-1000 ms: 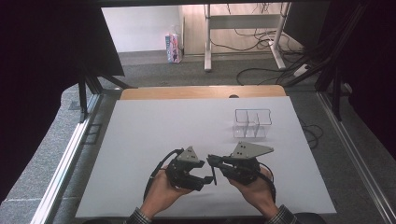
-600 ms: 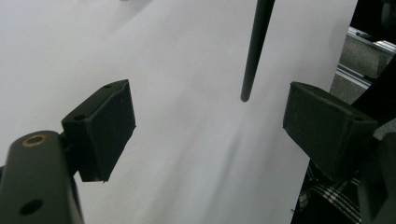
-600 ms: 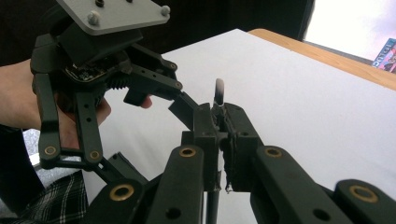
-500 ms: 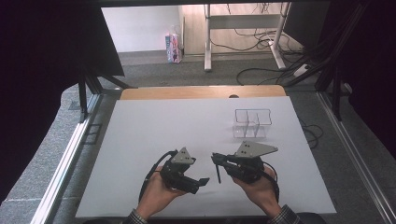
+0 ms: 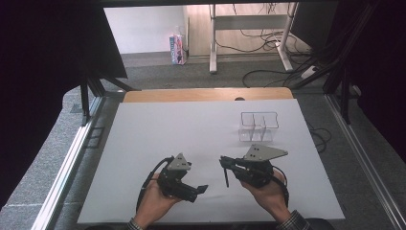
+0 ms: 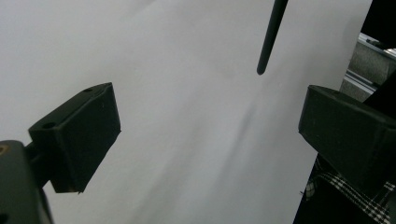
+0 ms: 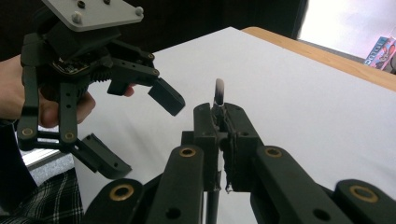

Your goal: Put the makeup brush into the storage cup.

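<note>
My right gripper [image 5: 224,164] is shut on a thin black stick [image 5: 226,178] that hangs down from its jaws over the white table [image 5: 191,129]. In the right gripper view the stick [image 7: 219,93] pokes out past the closed fingertips of that gripper [image 7: 220,114]. My left gripper [image 5: 195,186] sits to the left of it, near the front edge. Its jaws have just been opening and now stand wide apart with nothing between them [image 6: 210,126]. The stick's lower end [image 6: 270,42] hangs beyond them, apart from both pads. My left gripper [image 7: 135,130] also appears open in the right gripper view.
A clear plastic box [image 5: 258,126] with compartments stands on the table behind the right gripper. A wooden strip [image 5: 206,94] runs along the table's far edge. Metal rails [image 5: 72,158] flank both sides. A checked sleeve [image 6: 345,200] is close to the left gripper.
The left gripper has drawn back from the right gripper's tip toward the near left, and its jaws have spread wider. The right gripper and the stick have stayed in place.
</note>
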The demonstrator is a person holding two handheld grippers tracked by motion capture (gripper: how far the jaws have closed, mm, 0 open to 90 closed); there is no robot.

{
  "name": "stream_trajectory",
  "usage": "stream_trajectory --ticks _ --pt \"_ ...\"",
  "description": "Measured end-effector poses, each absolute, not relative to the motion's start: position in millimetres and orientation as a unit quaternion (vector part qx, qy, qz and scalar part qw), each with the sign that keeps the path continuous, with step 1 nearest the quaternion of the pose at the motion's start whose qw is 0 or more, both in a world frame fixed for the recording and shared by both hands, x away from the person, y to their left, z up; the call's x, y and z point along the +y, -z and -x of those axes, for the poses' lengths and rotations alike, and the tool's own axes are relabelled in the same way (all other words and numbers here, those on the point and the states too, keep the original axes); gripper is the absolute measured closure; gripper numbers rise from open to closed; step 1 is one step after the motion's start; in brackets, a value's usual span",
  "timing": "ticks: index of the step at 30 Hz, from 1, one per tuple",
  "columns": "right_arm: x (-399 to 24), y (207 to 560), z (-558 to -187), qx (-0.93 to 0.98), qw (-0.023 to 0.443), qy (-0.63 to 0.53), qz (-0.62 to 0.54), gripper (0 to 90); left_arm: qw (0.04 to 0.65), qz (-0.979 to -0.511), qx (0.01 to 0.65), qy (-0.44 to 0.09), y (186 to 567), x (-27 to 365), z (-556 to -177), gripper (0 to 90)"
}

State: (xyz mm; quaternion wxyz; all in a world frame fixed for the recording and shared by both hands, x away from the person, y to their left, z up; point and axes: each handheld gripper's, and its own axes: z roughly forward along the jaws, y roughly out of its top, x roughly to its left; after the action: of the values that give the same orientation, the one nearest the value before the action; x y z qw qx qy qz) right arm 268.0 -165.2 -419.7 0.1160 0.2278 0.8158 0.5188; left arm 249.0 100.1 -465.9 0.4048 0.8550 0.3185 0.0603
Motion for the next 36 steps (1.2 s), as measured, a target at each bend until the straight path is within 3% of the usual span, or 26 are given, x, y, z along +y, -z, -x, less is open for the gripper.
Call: stream_trajectory --ticks 36 --pt "-188 409 -279 0.798 0.136 -0.531 -0.25 84.4 0.38 -0.836 0.368 -0.149 482 168 -232 1.5"
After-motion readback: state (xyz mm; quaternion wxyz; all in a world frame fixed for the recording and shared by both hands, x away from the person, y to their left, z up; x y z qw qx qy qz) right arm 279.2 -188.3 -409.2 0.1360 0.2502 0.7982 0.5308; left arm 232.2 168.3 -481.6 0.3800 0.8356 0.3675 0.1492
